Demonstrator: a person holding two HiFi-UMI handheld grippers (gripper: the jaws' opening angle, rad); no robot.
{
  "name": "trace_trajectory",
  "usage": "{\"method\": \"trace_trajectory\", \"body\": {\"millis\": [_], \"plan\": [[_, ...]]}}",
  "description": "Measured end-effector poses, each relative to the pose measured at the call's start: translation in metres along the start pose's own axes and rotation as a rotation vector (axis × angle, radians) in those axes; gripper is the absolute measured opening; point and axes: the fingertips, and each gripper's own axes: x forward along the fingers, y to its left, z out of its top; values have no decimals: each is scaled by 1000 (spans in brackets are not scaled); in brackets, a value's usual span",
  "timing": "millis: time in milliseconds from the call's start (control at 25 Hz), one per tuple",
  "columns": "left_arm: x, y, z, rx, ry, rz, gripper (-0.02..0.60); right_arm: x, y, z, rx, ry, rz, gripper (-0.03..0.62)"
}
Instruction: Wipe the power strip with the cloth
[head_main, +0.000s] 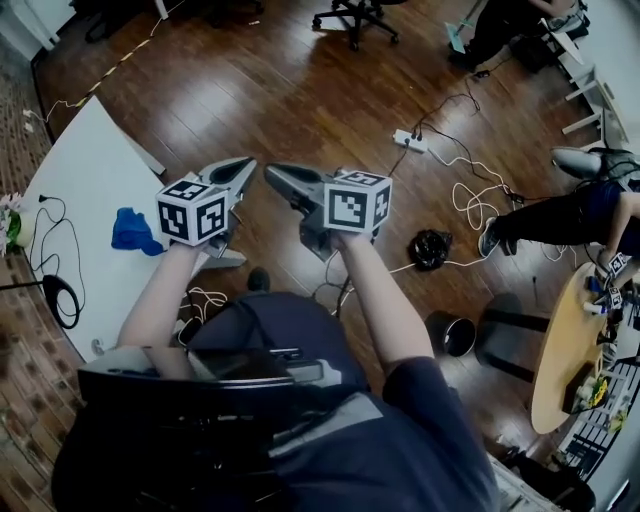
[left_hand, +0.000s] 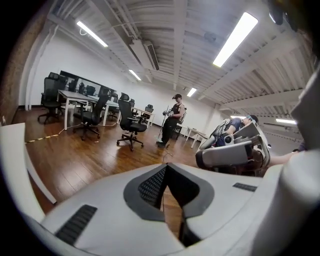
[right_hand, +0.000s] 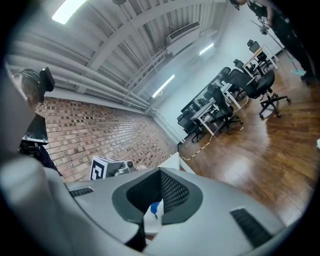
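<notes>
White cube of the left gripper (head_main: 243, 163): covers the right edge of the cloth (head_main: 135, 230). In the right gripper view the cloth shows only as a blue sliver. Power strip (head_main: 410, 140) on the floor: sockets too small to tell. Seated person (head_main: 560, 215): cut off by the right edge.

We note the cloth (head_main: 135, 230) on the table (head_main: 80, 180), near its right edge, and a cable (head_main: 55, 275) near its left edge. The power strip (head_main: 410, 140) lies on the floor (head_main: 300, 90), well right of the table. The left gripper (head_main: 243, 166) and right gripper (head_main: 274, 176) hang side by side between table and strip.
</notes>
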Motion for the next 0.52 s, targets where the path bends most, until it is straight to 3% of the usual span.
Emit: {"method": "trace_trajectory", "body": {"millis": [320,520], "plan": [[19,42,10,-75,5,-68,-5,35,-24,17,10,0,-86,-21],[5,79,4,-208,-36,-42,-5,61,-28,-2,34,56,-82,-21]]}}
